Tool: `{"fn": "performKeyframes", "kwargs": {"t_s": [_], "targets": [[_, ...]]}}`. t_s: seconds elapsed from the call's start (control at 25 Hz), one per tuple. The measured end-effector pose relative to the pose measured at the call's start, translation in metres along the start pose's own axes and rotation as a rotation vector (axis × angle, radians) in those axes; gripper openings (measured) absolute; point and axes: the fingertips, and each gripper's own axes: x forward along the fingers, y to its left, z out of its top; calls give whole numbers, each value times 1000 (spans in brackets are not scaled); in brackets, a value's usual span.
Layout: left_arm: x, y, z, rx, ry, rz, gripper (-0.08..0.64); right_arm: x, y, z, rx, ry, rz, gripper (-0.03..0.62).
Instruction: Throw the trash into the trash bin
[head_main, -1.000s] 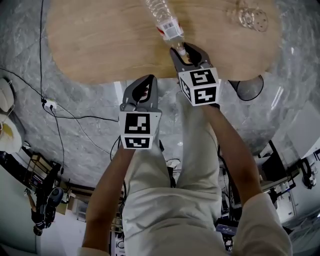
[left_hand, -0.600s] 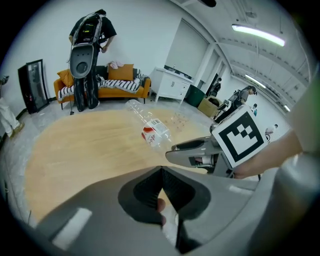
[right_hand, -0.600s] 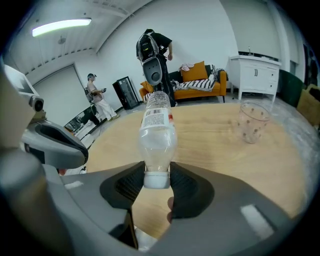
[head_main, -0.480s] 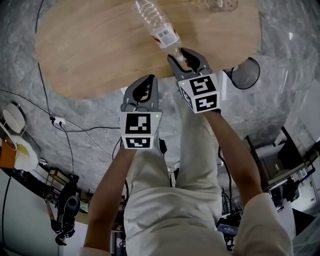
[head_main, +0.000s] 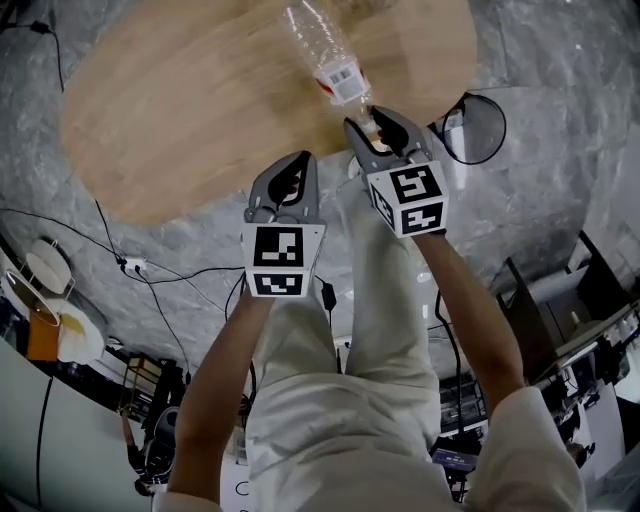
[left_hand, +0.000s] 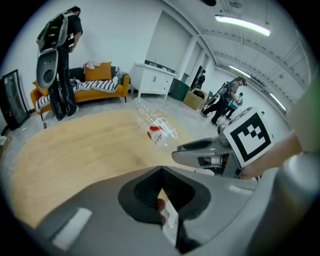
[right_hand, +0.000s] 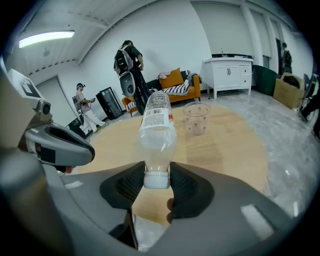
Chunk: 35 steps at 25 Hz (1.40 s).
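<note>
A clear plastic bottle with a red and white label sticks out over the wooden table. My right gripper is shut on its white-capped neck. In the right gripper view the bottle stands up from between the jaws. My left gripper hangs a little nearer and to the left, shut with nothing in it; in the left gripper view its tips meet and the bottle shows beyond. A black mesh trash bin stands on the floor just right of the right gripper.
A clear plastic cup stands on the table beyond the bottle. Cables trail over the grey marble floor at the left. An orange sofa, a white cabinet and several people stand further off.
Both grippers have travelled together, the bottle still in the right one. The table has slid up and to the left in the head view, and the bin now lies closer beside the right gripper.
</note>
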Motion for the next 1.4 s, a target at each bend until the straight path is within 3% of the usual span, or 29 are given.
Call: {"fn": "performKeyframes", "kwargs": {"t_s": [0.4,0.72,1.08,1.4], "targets": [[47,-69,22,117,55,-79,0,-50,-79,-33,118,-25,-66,184],[65,-92,36,179,77,-133,0,-77,-117,-51,243,-47,-172,184],[111,-158,37,274,137,-209,2,-116,-193,-124,443,-35,-303,184],[147,-208,28,349,210,-272,0,-132,-233,-205,609,27,-384,184]]}}
